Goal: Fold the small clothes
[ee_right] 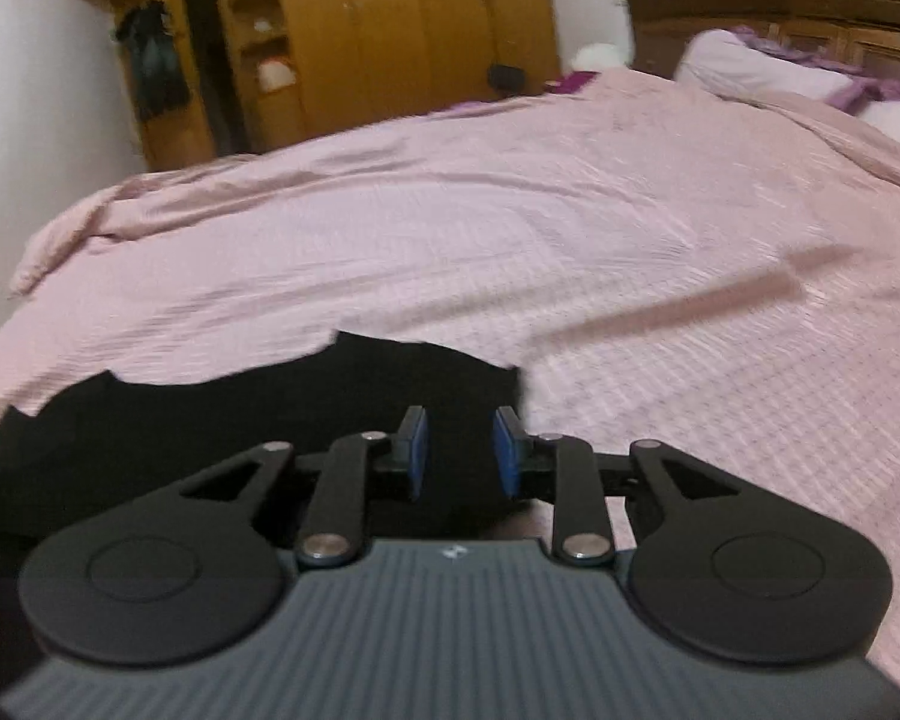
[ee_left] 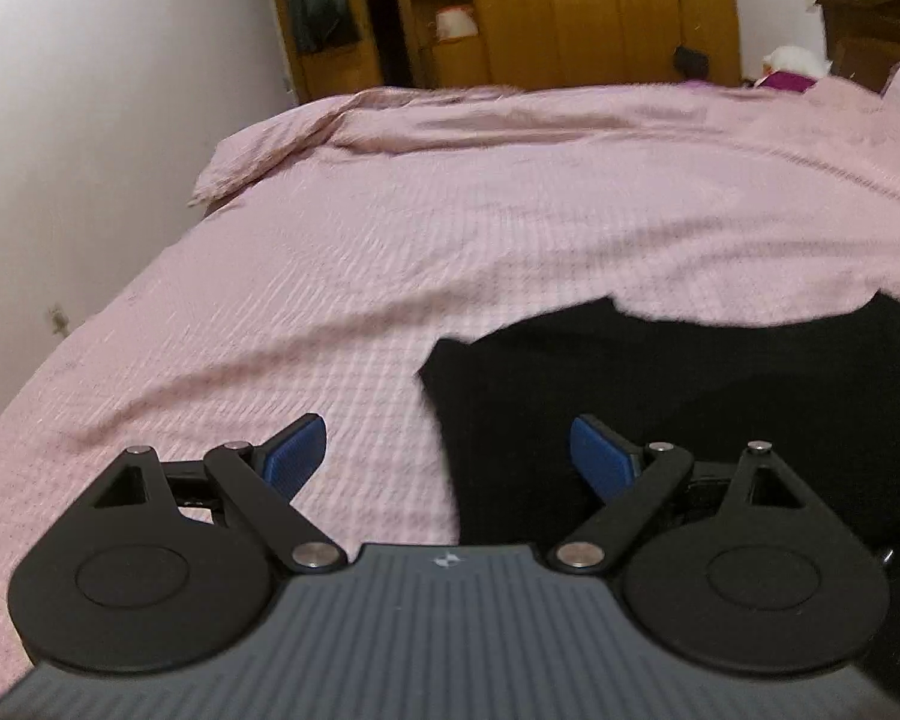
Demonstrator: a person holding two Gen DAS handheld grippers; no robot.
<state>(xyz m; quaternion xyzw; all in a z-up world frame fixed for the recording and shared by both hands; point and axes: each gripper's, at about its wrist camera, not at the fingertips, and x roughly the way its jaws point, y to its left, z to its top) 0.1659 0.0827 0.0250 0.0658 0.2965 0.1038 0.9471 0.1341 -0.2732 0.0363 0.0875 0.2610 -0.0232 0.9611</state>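
Observation:
A black garment [ee_left: 690, 396] lies flat on the pink bedspread [ee_left: 450, 228]. In the left wrist view my left gripper [ee_left: 447, 450] is wide open, straddling the garment's left edge, empty. In the right wrist view the same black garment [ee_right: 282, 414] lies under my right gripper [ee_right: 461, 453], near the garment's right edge. The right jaws stand partly open with a narrow gap between the blue pads [ee_right: 506, 456], holding nothing that I can see.
A wooden wardrobe [ee_left: 546, 6] with open shelves stands beyond the bed's far side. A dark wooden headboard [ee_right: 810, 12] and pale pillows [ee_right: 750, 69] are at the right. A white wall [ee_left: 90, 150] runs along the bed's left side.

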